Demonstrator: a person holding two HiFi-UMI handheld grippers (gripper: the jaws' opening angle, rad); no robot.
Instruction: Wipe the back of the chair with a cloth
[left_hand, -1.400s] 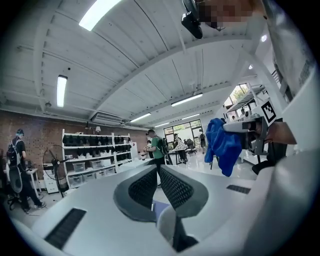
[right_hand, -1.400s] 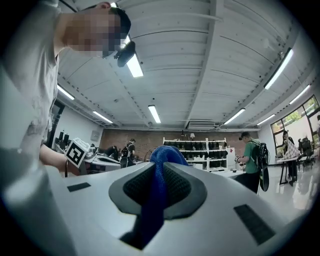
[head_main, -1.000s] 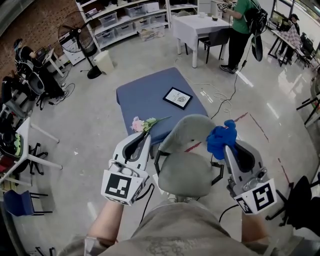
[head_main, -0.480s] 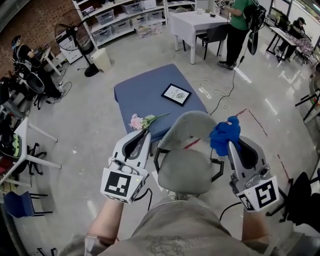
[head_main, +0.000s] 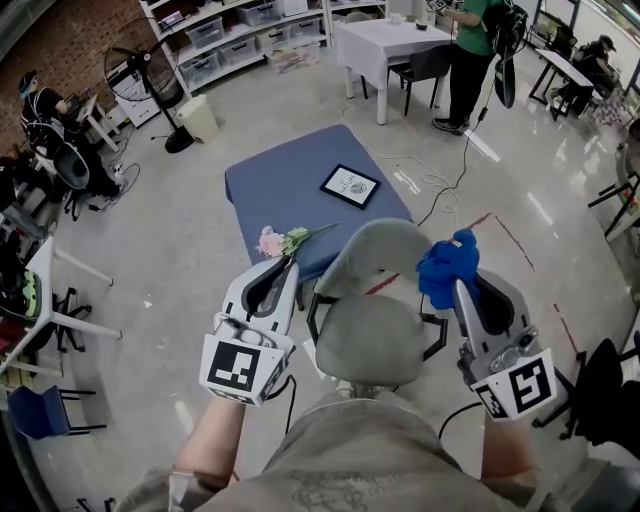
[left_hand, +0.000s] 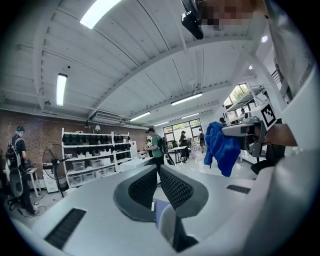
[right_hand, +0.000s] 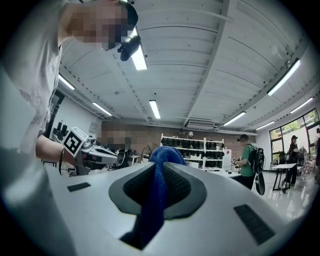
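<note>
1. While the right gripper (head_main: 456, 287) clamps it, the blue cloth (head_main: 445, 268) sits just beside the chair back (head_main: 380, 250).
2. Only the left gripper view shows it hanging lengthwise downward.
3. Left gripper (left_hand: 158, 176): jaws together, empty.

Head view steeply down over chair (head_main: 372, 340), gripper views level, close along their fingers (left_hand: 176, 189), sharing shelves (left_hand: 95, 150).

Fuzzy cloth, matt plastic, glossy floor

Soft, napped blue cloth (head_main: 445, 270) pinched between dark, cross-ribbed, rubbery-looking pads (right_hand: 177, 187) of the right gripper (head_main: 462, 290); smooth, matt pale-grey plastic shell there and on the left gripper (head_main: 283, 265); chair (head_main: 372, 340) with a dull, smooth grey seat and back and black arms; polished grey floor (head_main: 180, 260) with bright sheen; matt blue mat (head_main: 290, 190).
</note>
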